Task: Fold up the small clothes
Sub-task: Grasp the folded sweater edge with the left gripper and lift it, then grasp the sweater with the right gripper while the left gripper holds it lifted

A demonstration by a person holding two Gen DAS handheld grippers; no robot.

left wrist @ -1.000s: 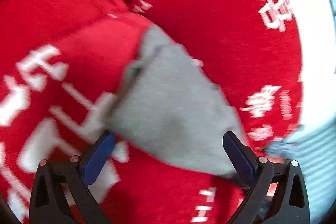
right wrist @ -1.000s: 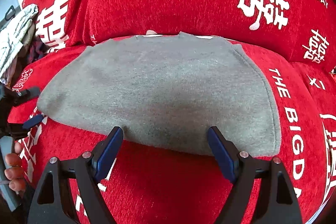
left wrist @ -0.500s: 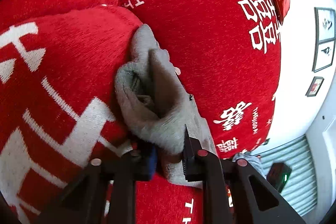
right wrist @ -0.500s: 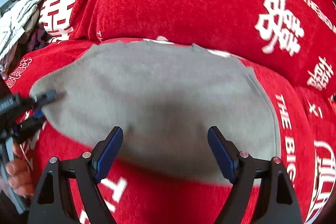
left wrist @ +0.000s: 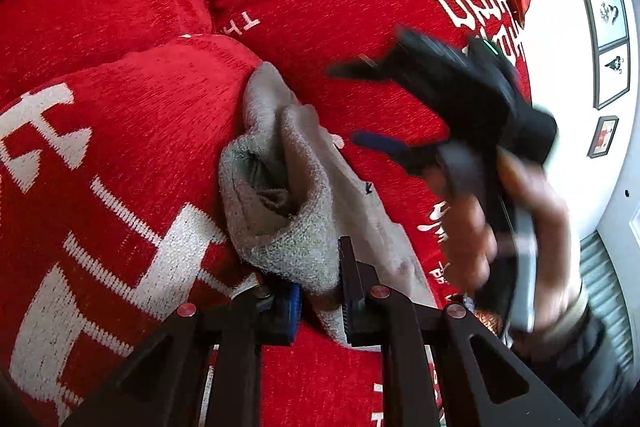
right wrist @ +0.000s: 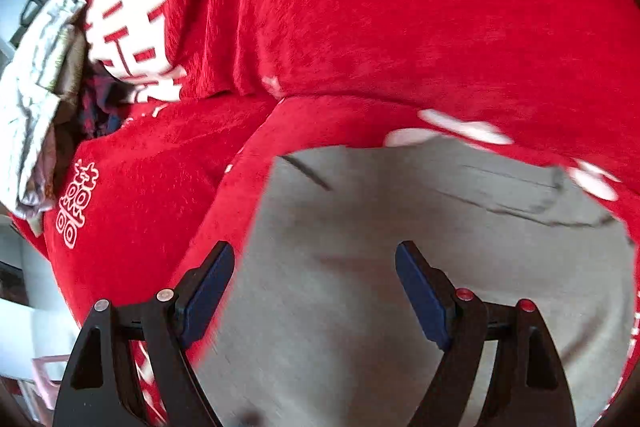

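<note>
A small grey garment [right wrist: 400,219] lies spread on the red sofa cover [right wrist: 360,7] with white lettering. My left gripper [left wrist: 320,287] is shut on a bunched corner of the grey garment [left wrist: 280,219], and the cloth puckers up in front of the pads. My right gripper [right wrist: 316,267] hangs open above the garment near its left edge, with nothing between its fingers. In the left wrist view the right gripper [left wrist: 368,107] shows blurred at the right, held by a hand [left wrist: 472,227], above the cloth.
A pile of pale and dark clothes [right wrist: 36,99] sits at the sofa's left end. Framed pictures [left wrist: 608,15] hang on the white wall, with a grey shutter [left wrist: 604,291] below them. The sofa's back cushion rises right behind the garment.
My left gripper went from wide open to shut on the garment's corner, which bunched up. My right gripper swept left across the garment and came into the left wrist view.
</note>
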